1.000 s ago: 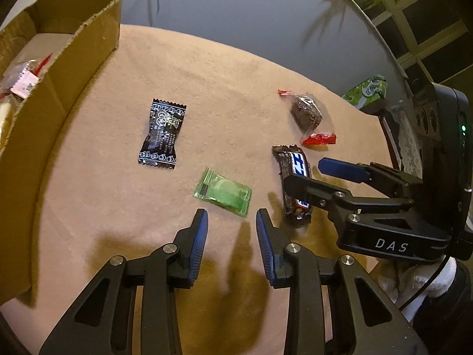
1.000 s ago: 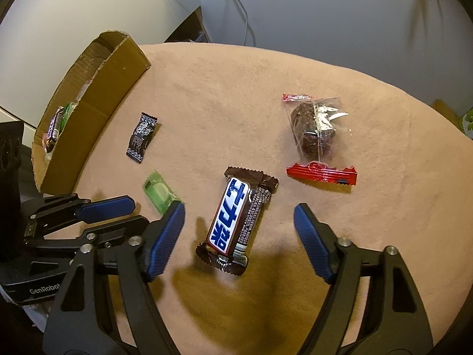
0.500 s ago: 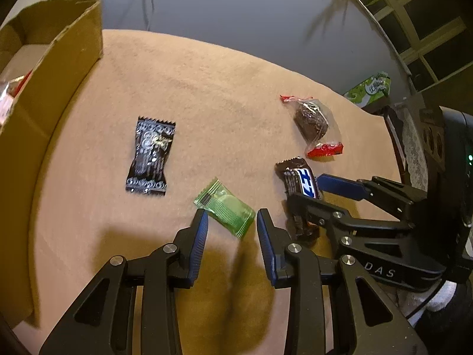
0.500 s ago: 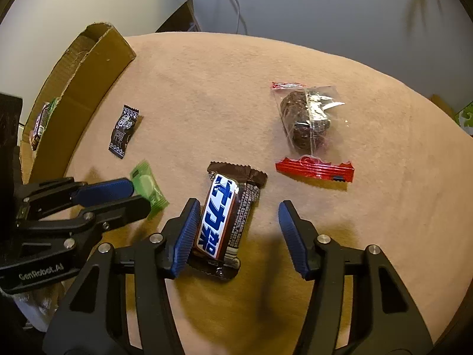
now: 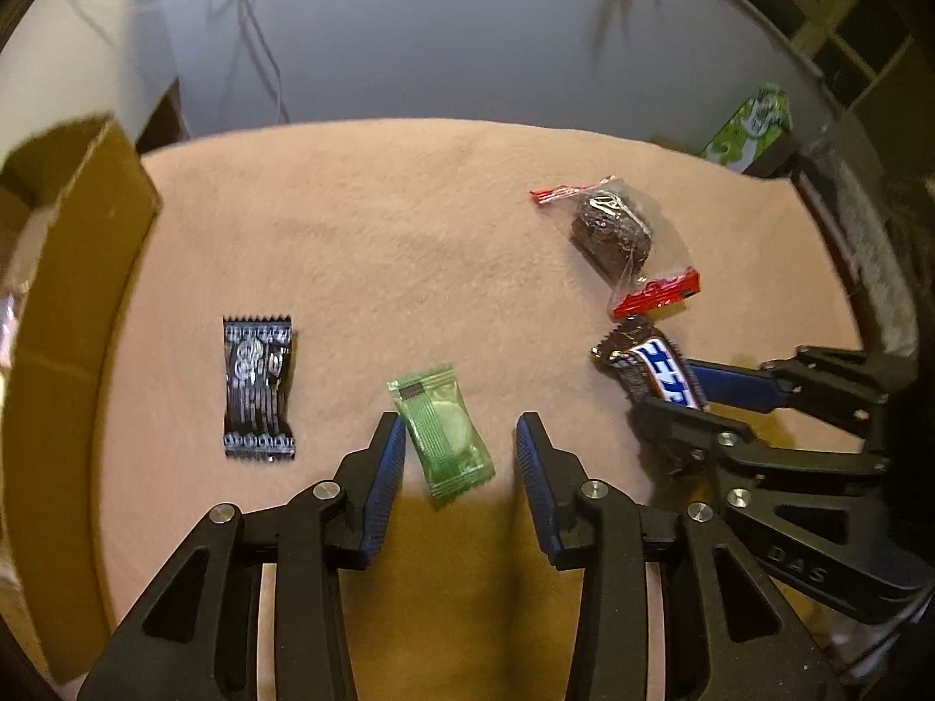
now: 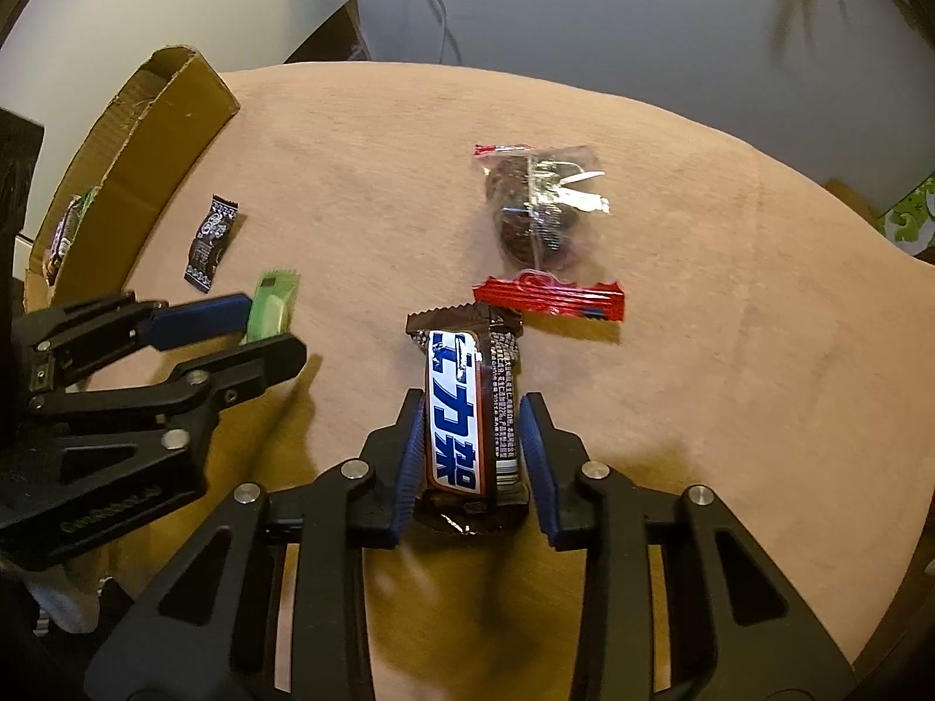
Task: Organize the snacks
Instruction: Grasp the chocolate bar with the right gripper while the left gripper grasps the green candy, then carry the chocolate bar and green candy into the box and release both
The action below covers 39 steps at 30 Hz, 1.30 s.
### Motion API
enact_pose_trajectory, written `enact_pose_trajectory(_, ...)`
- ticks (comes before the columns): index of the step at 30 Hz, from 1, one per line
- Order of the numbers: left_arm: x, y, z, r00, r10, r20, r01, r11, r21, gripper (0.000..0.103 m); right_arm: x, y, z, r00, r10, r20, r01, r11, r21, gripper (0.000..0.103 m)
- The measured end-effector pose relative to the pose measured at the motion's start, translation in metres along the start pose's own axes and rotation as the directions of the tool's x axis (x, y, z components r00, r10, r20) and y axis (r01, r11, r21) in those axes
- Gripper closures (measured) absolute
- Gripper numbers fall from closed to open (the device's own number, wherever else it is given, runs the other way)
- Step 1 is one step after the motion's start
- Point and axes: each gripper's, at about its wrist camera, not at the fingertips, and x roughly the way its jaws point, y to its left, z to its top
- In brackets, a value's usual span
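Brown bar (image 6: 470,417) with blue-lettered white band; green sachet (image 5: 442,431); seemingly white-patterned black wrapper (image 5: 258,387).

right gripper (image 6: 471,438) has closed onto the chocolate bar (image 6: 471,409); left gripper (image 5: 459,455) now straddles the green packet (image 5: 444,432).

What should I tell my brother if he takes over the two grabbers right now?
Right gripper: closing around the chocolate bar; the fingers look against its sides, but a firm grip is not certain.
Left gripper: open, with the green candy lying between its fingers, not gripped.
On the cloth: the black candy near the cardboard box, and the clear bag with the brown cake beyond the bar.
Done: a few snacks already sit in the box.
Left: lift the bar and the green candy into the box, then the black candy and the bag.
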Motion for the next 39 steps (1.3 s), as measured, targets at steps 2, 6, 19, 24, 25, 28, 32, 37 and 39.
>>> enact_pose_trajectory(2,0.001,-0.004,-0.002,0.999,0.035,0.01,-0.035,0.999,0.033,0.07,0.001,-0.001,-0.001,1.0,0.001,0.001,-0.001,1.0,0.005,0.07)
enact_pose_trajectory(6,0.003,-0.006,-0.004,0.997,0.072,0.024,-0.074,0.994,0.078,0.076,0.001,-0.005,-0.002,1.0,0.005,0.003,-0.005,1.0,0.01,0.07)
enact_pose_trajectory(19,-0.003,0.008,-0.006,0.999,0.027,0.04,-0.029,0.999,0.035,0.084,0.002,0.003,-0.005,1.0,-0.004,0.02,0.004,1.0,0.0,0.073)
enact_pose_trajectory(24,-0.011,0.019,-0.007,0.999,0.007,0.05,-0.007,1.0,0.0,0.084,-0.005,0.002,-0.007,0.999,0.003,0.034,-0.003,1.0,-0.001,0.073)
enact_pose_trajectory(25,-0.014,0.021,-0.007,0.998,0.004,0.057,-0.004,1.0,-0.005,0.084,-0.007,0.002,-0.007,0.999,0.005,0.037,-0.005,1.0,-0.001,0.073)
enact_pose_trajectory(28,-0.02,0.022,-0.008,0.997,0.001,0.074,0.0,1.0,-0.017,0.084,-0.014,0.003,-0.006,0.999,0.012,0.048,-0.012,1.0,-0.005,0.073)
enact_pose_trajectory(32,-0.027,0.025,-0.012,0.995,0.005,0.101,-0.003,1.0,-0.025,0.084,-0.026,0.006,-0.006,0.998,0.022,0.066,-0.02,1.0,-0.018,0.073)
enact_pose_trajectory(37,-0.042,0.035,-0.016,0.991,0.025,0.135,-0.018,0.999,-0.05,0.084,-0.038,0.018,0.003,0.995,0.036,0.09,-0.032,0.998,-0.049,0.073)
enact_pose_trajectory(39,-0.049,0.043,-0.017,0.989,0.035,0.145,-0.025,0.998,-0.065,0.084,-0.041,0.025,0.009,0.994,0.041,0.1,-0.035,0.997,-0.067,0.073)
